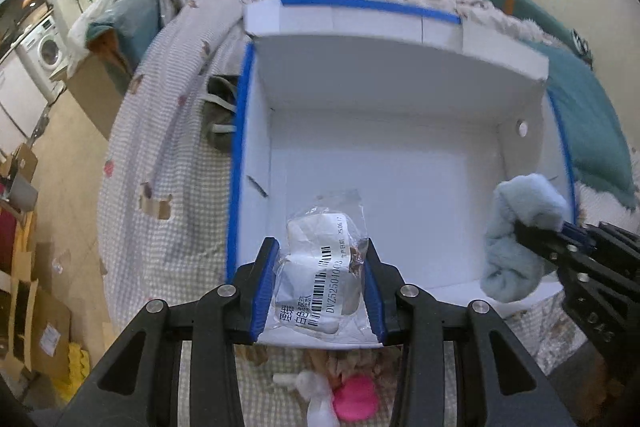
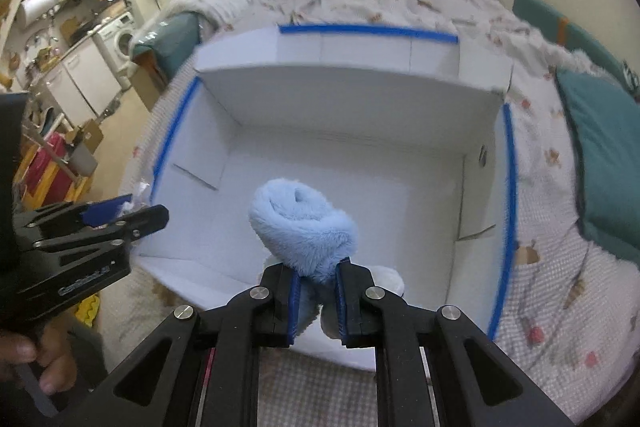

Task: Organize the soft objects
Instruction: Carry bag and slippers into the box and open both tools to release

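A white box (image 1: 384,171) with blue taped rims lies open on the bed; it also shows in the right wrist view (image 2: 328,163). My left gripper (image 1: 320,255) is shut on a clear plastic bag (image 1: 320,267) with a barcode label and something white inside, held over the box's near edge. My right gripper (image 2: 318,271) is shut on a fluffy light blue soft item (image 2: 304,223), held above the box's near side. That item also shows in the left wrist view (image 1: 520,231) at the box's right rim. The left gripper (image 2: 108,217) appears at the left of the right wrist view.
The box's lid flap (image 1: 400,23) stands up at the far side. A dark green bag (image 1: 218,115) lies left of the box. A pink item (image 1: 356,399) and a white item (image 1: 316,395) lie on the bed below the left gripper. A teal blanket (image 1: 588,131) lies on the right.
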`<move>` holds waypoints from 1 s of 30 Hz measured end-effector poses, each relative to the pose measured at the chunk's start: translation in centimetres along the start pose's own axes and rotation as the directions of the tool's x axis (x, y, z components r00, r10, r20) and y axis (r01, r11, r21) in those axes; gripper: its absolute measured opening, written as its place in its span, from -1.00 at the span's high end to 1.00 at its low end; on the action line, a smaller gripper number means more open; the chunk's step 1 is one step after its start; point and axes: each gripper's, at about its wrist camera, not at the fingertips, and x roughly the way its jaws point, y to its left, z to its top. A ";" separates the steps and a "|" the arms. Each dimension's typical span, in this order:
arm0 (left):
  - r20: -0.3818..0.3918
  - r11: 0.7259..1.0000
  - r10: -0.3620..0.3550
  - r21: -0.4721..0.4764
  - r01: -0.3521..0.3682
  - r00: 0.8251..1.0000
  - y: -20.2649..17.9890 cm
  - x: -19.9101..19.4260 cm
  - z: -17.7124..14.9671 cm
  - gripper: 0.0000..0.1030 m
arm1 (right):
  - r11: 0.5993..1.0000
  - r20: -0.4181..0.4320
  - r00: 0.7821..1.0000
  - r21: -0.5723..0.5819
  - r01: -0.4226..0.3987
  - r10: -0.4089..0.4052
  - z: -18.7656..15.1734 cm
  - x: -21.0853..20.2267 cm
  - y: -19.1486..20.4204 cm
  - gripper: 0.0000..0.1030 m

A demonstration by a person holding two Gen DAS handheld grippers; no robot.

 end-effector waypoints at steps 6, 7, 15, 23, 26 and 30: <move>-0.074 1.000 0.010 0.019 -0.008 0.997 -0.9 4.8 -0.9 0.30 | 0.999 -0.114 0.993 0.031 0.023 -0.019 -1.2 6.1 -1.5 0.69; -0.080 1.000 0.008 0.025 -0.006 0.997 -1.0 5.3 -1.2 0.30 | 0.999 -0.130 0.991 0.035 0.025 -0.020 -1.3 6.8 -1.7 0.69; -0.096 1.000 0.018 0.026 -0.016 0.995 -1.2 7.6 -2.1 0.30 | 0.995 -0.203 0.977 0.055 0.081 -0.069 -2.1 10.2 -3.0 0.69; -0.084 0.999 0.030 0.041 -0.027 0.996 -1.7 7.9 -2.0 0.30 | 0.995 -0.204 0.978 0.081 0.066 -0.048 -1.8 10.1 -3.5 0.67; -0.078 0.999 0.026 0.047 -0.022 0.997 -2.2 7.7 -2.1 0.29 | 0.994 -0.206 0.978 0.092 0.059 -0.039 -1.6 10.1 -4.3 0.63; -0.104 0.998 -0.001 0.057 0.007 0.995 -2.7 7.8 -2.1 0.02 | 0.994 -0.207 0.978 0.097 0.056 -0.035 -1.3 9.7 -4.7 0.51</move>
